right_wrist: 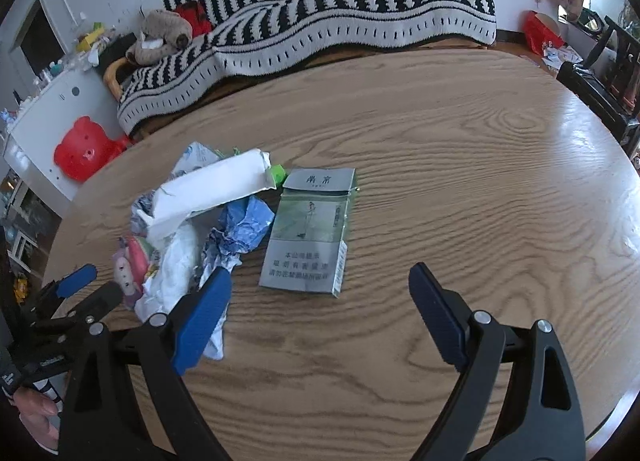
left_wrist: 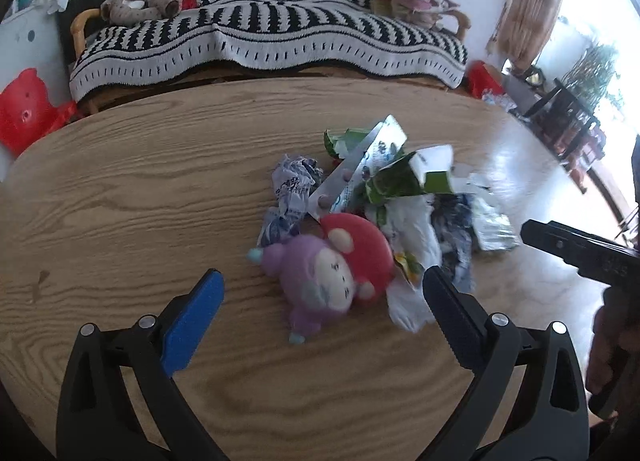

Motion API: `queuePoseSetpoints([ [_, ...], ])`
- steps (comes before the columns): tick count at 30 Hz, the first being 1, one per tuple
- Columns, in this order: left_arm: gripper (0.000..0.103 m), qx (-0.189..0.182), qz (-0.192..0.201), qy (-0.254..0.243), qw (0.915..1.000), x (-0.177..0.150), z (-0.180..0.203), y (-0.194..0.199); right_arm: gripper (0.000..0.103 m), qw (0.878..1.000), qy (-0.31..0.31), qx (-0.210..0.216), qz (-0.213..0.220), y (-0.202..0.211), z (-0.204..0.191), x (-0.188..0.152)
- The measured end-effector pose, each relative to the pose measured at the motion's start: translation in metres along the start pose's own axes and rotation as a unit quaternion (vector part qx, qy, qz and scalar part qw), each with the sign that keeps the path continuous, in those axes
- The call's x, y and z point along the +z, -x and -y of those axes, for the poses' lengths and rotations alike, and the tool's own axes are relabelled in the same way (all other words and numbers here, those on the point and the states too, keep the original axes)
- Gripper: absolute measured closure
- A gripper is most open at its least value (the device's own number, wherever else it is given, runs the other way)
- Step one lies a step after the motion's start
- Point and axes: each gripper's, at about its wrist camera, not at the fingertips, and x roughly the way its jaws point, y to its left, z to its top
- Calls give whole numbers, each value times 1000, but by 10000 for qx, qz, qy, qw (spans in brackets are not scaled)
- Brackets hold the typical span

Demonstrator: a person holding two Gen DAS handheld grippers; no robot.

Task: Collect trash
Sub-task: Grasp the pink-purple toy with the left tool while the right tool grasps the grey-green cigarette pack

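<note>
Both grippers, left gripper and right gripper, fingers apart, empty, above table; right should straddle flattened cigarette pack squarely; leave plush toy.

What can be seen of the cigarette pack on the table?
The cigarette pack is a flat, silver-grey and pale green box, apparently card, printed with a faint figure and Chinese warning text. Its flip lid is open and bent back at the far end. It lies face up on the wooden table, at the right edge of the trash pile; the crumpled blue wrapper reaches its left edge, though contact is unclear. The right gripper is open just before it, not touching.
</note>
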Motion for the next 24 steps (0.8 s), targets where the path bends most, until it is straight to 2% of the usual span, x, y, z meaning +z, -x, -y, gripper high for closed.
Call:
queuePoseSetpoints([
  [3,7,140,-90,-27,9999,5,3,-16,16,9999,64,-52,-77,-12,-3,3],
  [11,7,234,-141,198,9994,16,-6,-35,16,9987,340,-303,-223,-42,-19,6],
  [15,7,101,-236,292,9992,13,-8,-41,16,9964,514,-644,-220,-50,-23,5],
  [17,7,119,-188,220,9995,11,-6,-39,21,9939,682,-837,-209,-51,-26,3],
  [18,11,124,-161,186,9996,9,-5,-38,24,9932,757,-866,-174,-50,-28,1],
  [19,20,47,-119,166,9998,9,-4,-36,36,9934,785,-821,-142,-47,-29,0],
  [20,24,-35,-126,157,9998,8,-1,-34,45,9932,796,-836,-147,-45,-29,-1],
  [22,35,-16,-138,79,9999,7,4,-30,46,9941,729,-767,-231,-44,-26,-3],
  [24,39,37,-147,1,9999,7,8,-26,46,9953,665,-670,-232,-41,-24,-3],
])
